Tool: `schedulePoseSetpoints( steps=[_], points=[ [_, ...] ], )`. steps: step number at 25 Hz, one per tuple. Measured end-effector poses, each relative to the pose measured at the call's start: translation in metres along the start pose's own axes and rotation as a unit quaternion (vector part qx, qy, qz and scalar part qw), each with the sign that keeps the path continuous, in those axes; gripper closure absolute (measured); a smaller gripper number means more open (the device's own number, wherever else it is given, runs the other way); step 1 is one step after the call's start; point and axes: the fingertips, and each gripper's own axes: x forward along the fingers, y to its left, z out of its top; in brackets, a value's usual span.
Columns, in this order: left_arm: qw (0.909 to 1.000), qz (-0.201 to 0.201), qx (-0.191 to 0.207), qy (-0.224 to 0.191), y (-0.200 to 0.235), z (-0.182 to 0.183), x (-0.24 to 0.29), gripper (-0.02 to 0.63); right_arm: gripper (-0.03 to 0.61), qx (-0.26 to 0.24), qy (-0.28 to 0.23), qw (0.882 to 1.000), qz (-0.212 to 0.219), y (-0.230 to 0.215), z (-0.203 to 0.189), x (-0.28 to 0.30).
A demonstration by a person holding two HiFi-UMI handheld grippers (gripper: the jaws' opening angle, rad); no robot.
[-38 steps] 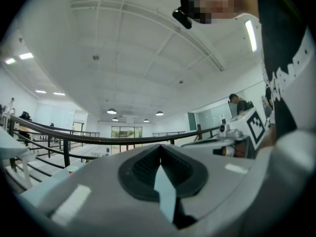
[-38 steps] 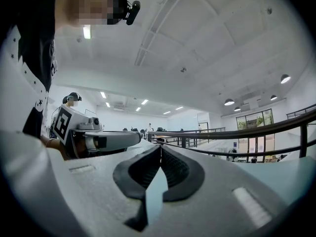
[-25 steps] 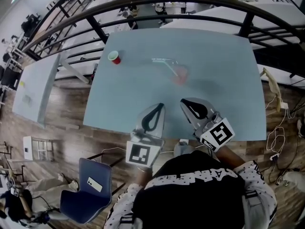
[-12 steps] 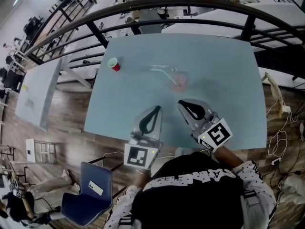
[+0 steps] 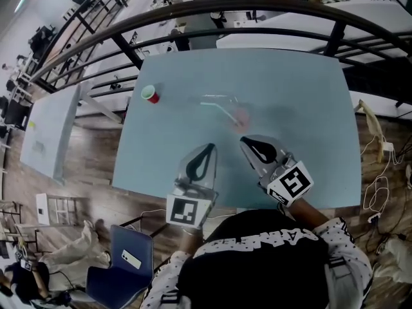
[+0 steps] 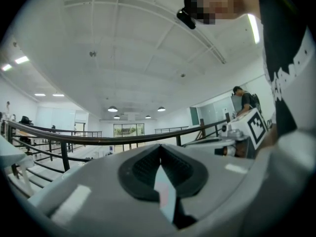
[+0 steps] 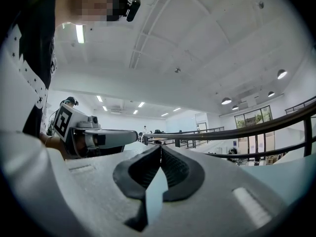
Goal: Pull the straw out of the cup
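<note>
A clear cup (image 5: 242, 116) with pinkish liquid stands near the middle of the pale blue table (image 5: 290, 89), with a white straw (image 5: 222, 110) leaning out of it to the upper left. My left gripper (image 5: 210, 147) hovers over the table's near part, below and left of the cup, jaws shut with nothing in them. My right gripper (image 5: 247, 141) sits just below the cup, also shut and empty. Both gripper views look level over the railing; the cup does not show in them. In the left gripper view the jaw tips (image 6: 160, 147) meet; in the right gripper view the tips (image 7: 160, 148) meet too.
A small red cup (image 5: 150, 94) stands at the table's far left. A dark curved railing (image 5: 193, 8) runs beyond the table's far edge. A blue chair (image 5: 119, 269) with a phone on it stands at lower left. Cables lie on the wooden floor at right.
Both grippers have crept forward over the table toward the clear cup. Their jaws have stayed shut. The cup and straw have not moved on the table.
</note>
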Motion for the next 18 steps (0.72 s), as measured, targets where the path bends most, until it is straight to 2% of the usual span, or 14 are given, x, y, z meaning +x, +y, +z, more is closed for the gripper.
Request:
schedulePoseSetpoints(
  steps=[12,18],
  points=[
    [0.9999,-0.011,0.005,0.012,0.008,-0.014,0.020,0.624,0.577,0.001,0.000,1.000,-0.019,-0.021,-0.010,0.005],
    [0.9991,-0.040,0.009,0.014,0.017,-0.011,0.028,0.624,0.577,-0.002,0.000,0.999,-0.045,-0.024,-0.006,0.012]
  ],
)
